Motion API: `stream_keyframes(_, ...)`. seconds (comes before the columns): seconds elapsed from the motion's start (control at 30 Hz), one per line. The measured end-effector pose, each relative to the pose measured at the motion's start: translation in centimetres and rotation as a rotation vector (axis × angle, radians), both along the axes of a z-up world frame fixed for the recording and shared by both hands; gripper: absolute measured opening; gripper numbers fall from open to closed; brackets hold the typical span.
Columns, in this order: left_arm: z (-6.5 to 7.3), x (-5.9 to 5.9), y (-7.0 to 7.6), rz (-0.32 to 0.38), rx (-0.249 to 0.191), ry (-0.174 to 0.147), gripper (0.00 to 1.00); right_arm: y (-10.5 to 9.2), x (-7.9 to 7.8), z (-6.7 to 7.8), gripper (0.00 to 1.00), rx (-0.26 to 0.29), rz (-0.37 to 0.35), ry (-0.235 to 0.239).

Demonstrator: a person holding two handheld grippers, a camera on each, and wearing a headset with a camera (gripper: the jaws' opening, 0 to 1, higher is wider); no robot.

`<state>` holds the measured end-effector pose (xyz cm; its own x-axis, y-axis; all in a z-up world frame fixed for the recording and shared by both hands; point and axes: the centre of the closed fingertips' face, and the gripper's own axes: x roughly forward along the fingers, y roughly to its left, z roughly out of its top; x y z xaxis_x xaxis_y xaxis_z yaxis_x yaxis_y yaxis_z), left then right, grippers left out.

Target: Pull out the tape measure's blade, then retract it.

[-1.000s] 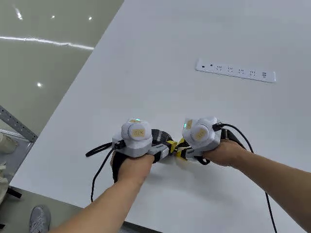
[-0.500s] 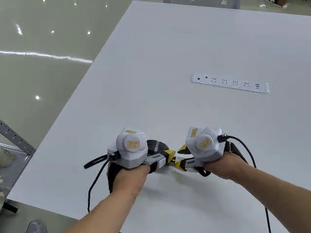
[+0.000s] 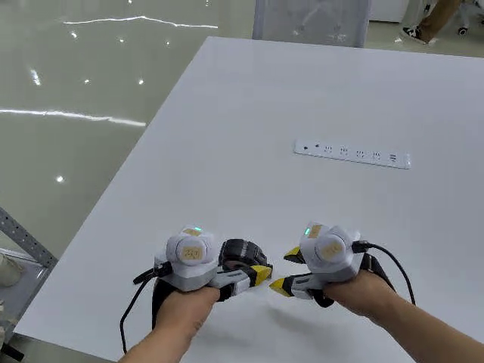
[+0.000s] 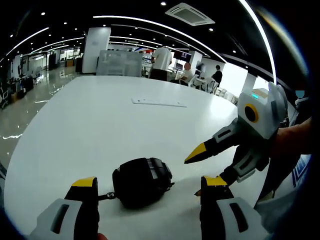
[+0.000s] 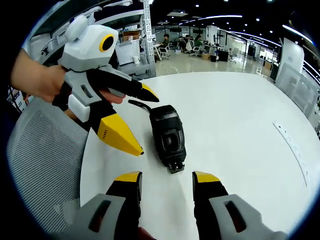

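Observation:
A black tape measure (image 3: 240, 252) lies on the white table (image 3: 302, 98), its blade wound in and its hook end (image 5: 176, 167) toward my right gripper. My left gripper (image 3: 249, 263) is open, its jaws on either side of the tape measure (image 4: 142, 181) without gripping it. My right gripper (image 3: 284, 270) is open too, a short way right of the case with nothing between its jaws. In the right gripper view the tape measure (image 5: 168, 136) sits just ahead of my open right gripper (image 5: 167, 177), with the left gripper (image 5: 150, 125) at its left. The right gripper (image 4: 197, 172) also enters the left gripper view.
A white power strip (image 3: 352, 153) lies farther back on the table. The table's left edge (image 3: 144, 136) drops to a shiny floor. Black cables (image 3: 134, 314) trail from both grippers. A grey mesh chair back (image 5: 45, 170) stands near the front edge. People stand far off.
The two grippers' tips were close together at the tape measure; now they stand apart, the right one drawn back to the right. The head camera has tilted up.

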<state>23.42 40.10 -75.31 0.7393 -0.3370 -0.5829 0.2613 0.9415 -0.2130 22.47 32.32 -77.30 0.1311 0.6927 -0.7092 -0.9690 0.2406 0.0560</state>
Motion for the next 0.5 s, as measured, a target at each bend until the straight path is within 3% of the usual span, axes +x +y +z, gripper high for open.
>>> stream_keyframes(0.5,1.0,-3.1,1.2,-0.058,0.041,-0.009,0.88,-3.2,-2.6,1.5,0.49,0.041,-0.112,0.019)
